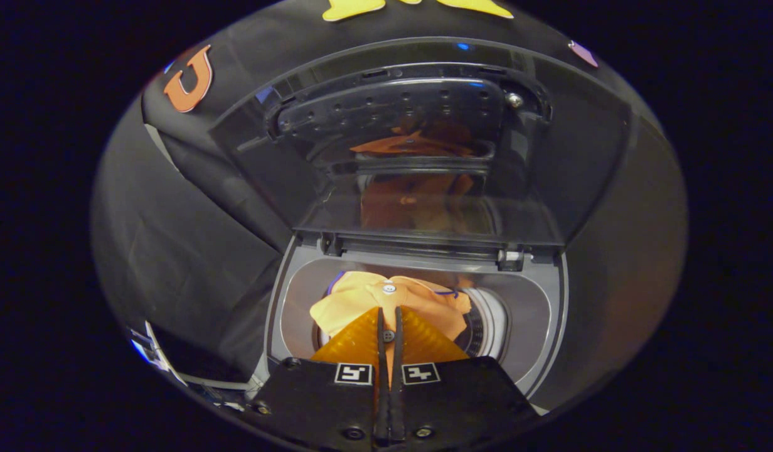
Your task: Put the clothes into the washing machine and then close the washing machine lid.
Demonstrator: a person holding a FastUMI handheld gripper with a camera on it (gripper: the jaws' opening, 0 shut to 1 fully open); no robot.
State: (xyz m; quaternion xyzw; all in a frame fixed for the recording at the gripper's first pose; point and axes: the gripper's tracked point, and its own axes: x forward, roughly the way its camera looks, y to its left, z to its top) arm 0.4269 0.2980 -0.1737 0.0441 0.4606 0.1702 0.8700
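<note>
Garment going into the drum

Gripper fingers are pinching the orange garment, hanging just ahead over the washer opening; lid standing upright beyond.

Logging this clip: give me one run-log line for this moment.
gripper: shut on orange garment | garment: over drum opening | lid: raised | stage: loading, lid not yet closed

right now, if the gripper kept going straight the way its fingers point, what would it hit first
Most likely the orange garment lying in the washing machine's drum opening, just ahead of the gripper, whose fingers are nearly together with orange cloth showing in the gap. Depth is unclear; the raised lid stands beyond.
</note>
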